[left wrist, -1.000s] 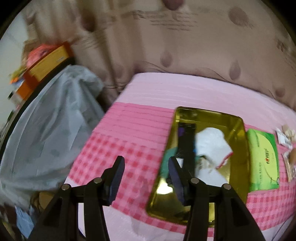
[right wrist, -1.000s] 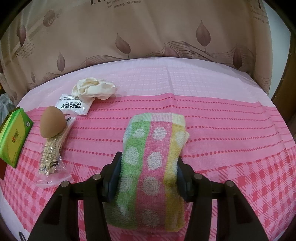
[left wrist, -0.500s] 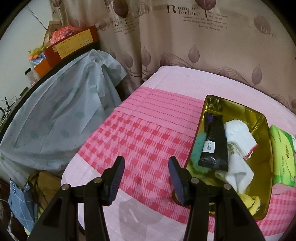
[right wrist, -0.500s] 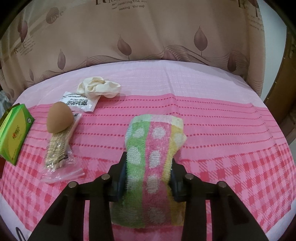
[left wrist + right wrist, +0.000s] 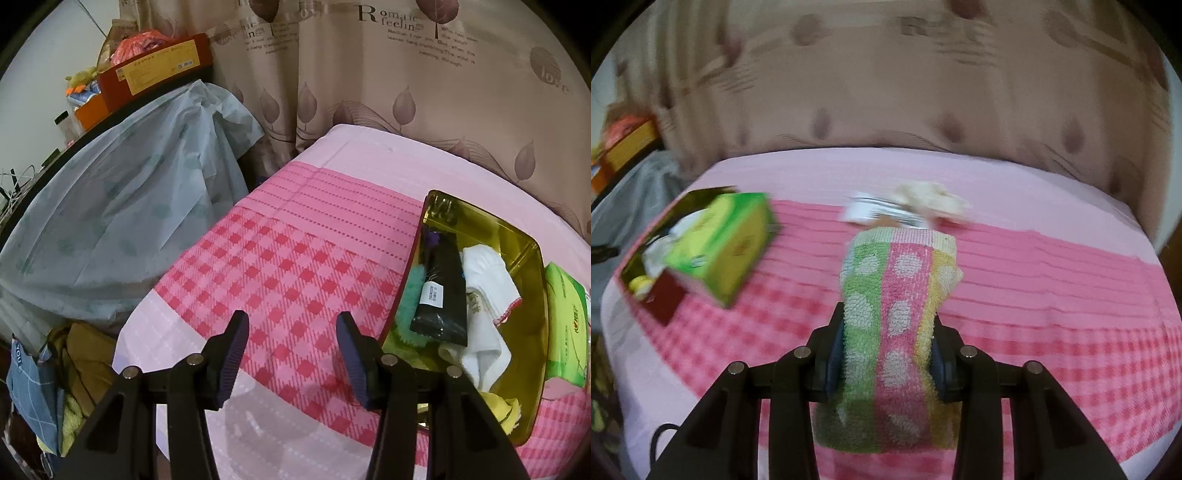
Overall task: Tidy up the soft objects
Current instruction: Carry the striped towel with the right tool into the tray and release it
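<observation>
My right gripper (image 5: pixel 888 332) is shut on a folded towel (image 5: pixel 897 295) with green, pink and yellow stripes and white dots, held lifted above the pink bed. My left gripper (image 5: pixel 291 343) is open and empty over the checked bedspread, left of a yellow tray (image 5: pixel 524 236). The tray holds a white cloth (image 5: pixel 484 280), a black tube (image 5: pixel 443 291) and a green fuzzy item (image 5: pixel 410 295). In the right wrist view the tray (image 5: pixel 661 306) lies at the far left.
A green tissue pack (image 5: pixel 724 243) lies beside the tray, also seen in the left wrist view (image 5: pixel 565 317). A cream cloth (image 5: pixel 931 195) and a white packet (image 5: pixel 875 210) lie behind the towel. A grey-covered shelf (image 5: pixel 110 214) stands left of the bed. A curtain (image 5: pixel 406 81) hangs behind.
My right gripper has closed on the towel, lifted it and swung left toward the tray. My left gripper has drawn back left, away from the tray.
</observation>
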Available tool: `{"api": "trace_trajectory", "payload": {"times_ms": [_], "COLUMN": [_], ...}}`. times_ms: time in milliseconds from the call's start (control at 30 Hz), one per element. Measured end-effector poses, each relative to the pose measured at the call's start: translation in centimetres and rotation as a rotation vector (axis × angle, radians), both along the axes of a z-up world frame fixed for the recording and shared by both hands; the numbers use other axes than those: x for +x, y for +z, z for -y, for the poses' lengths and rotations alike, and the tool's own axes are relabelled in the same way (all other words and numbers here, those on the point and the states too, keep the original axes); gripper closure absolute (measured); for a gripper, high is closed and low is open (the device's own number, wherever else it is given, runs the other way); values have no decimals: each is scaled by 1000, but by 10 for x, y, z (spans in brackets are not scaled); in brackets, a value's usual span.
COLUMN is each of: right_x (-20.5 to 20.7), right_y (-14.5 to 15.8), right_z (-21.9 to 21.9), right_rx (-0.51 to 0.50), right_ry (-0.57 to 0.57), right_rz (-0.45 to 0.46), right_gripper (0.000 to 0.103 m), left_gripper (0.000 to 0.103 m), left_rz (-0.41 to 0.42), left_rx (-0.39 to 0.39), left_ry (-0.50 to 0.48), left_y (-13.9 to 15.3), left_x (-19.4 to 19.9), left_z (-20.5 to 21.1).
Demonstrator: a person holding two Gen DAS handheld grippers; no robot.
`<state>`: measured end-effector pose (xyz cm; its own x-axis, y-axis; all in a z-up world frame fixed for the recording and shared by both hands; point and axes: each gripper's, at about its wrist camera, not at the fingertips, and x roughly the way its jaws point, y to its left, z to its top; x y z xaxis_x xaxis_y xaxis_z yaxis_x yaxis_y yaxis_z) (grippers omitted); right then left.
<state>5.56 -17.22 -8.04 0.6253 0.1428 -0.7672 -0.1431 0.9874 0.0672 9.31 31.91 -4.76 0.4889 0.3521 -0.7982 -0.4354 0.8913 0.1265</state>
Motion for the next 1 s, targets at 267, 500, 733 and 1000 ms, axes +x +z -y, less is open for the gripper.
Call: {"api": "trace_trajectory", "payload": {"times_ms": [267,500,733,1000], "right_x": [0,5,17,54], "right_y": [20,38,44,41], "right_z": [-81,-147,-196,-244], "right_rx": [35,57,71,82], "right_ry": [205,345,434,487], "right_rz": [11,27,25,-5], "right_gripper": [68,68,68,68], "left_gripper": [53,53,53,53], "left_rz": [-6,-3,-2,8], "left_rx": [-10,-14,-31,-60], "left_ry": [9,31,69,126], "left_y": [-1,-1,-1,-1], "left_x": [0,-1,-4,-8], "left_z": [-3,-8,-18,-32]}}
